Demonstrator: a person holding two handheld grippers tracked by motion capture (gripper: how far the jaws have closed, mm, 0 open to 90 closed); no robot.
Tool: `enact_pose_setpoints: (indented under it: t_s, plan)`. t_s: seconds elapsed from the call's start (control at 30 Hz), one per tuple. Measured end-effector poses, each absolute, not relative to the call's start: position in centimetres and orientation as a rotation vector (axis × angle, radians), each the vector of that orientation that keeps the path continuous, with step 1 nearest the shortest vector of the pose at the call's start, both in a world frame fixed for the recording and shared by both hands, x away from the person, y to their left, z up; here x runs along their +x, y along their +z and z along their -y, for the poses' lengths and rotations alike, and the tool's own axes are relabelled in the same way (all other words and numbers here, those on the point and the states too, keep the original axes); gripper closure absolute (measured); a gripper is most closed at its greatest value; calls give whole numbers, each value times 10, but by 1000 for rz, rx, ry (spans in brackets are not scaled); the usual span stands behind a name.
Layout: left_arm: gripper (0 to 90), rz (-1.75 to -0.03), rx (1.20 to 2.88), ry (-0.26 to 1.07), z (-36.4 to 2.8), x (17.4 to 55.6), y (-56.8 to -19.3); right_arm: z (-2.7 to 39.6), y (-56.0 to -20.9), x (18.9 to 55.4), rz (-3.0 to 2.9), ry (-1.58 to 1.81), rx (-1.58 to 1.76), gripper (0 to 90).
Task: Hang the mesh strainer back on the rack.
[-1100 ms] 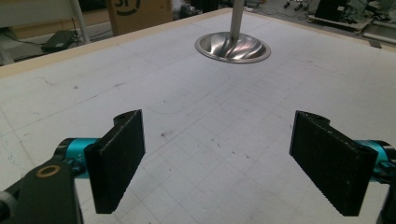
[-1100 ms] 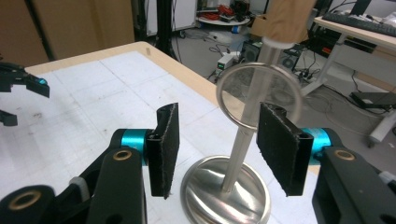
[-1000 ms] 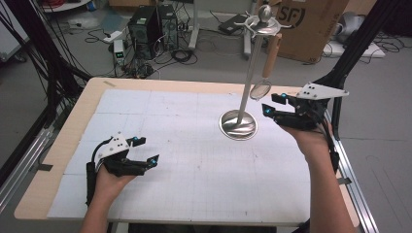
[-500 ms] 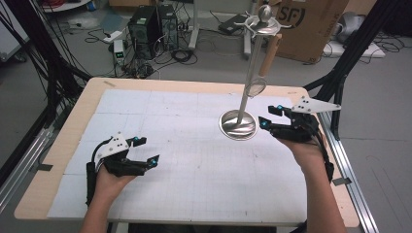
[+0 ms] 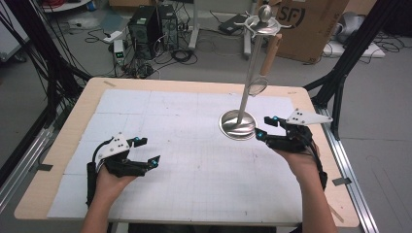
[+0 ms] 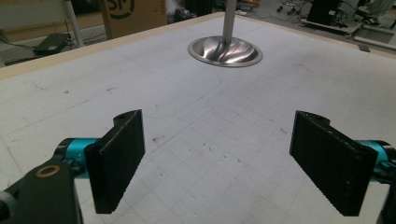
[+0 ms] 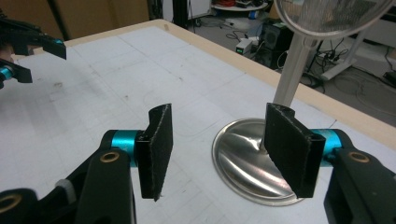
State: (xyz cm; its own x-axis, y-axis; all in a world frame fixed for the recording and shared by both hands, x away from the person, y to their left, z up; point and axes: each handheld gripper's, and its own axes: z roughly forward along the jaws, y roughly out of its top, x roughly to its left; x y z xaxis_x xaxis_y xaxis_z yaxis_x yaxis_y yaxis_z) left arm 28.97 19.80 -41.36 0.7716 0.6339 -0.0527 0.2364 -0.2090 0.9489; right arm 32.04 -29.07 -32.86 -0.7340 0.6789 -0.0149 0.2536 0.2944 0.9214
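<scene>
The right tongs (image 5: 266, 127) stood partly open with nothing between the pads, having just been widening, just beside the base of the metal stand (image 5: 237, 124) on the surface (image 5: 160, 104); a strainer (image 5: 257, 87) hung from the stand. The left tongs (image 5: 147, 151) rested wide open and empty, well apart. A clean grasp probably called for squaring the pads before closing.
</scene>
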Motion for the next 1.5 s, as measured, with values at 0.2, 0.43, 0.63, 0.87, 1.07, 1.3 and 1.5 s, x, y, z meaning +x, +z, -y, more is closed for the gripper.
enact_pose_setpoints:
  t_s: [0.2, 0.43, 0.63, 0.87, 1.07, 1.3, 1.5]
  plan:
    - [186, -669, 1784, 419, -196, 290, -413, 286, -340, 318, -2185, 1425, 846, 408]
    - [185, -669, 1764, 408, -195, 292, -410, 282, -351, 315, -2201, 1431, 861, 393]
    - [185, -669, 1764, 413, -196, 292, -409, 280, -360, 314, -2212, 1428, 872, 368]
    - [185, -660, 1776, 411, -194, 292, -410, 277, -370, 311, -2209, 1426, 891, 332]
    - [185, -659, 1776, 409, -193, 291, -410, 275, -379, 310, -2218, 1411, 917, 314]
    - [185, -650, 1782, 412, -194, 290, -409, 271, -387, 309, -2231, 1399, 931, 301]
    - [185, -651, 1789, 407, -192, 290, -410, 271, -389, 309, -2238, 1394, 939, 285]
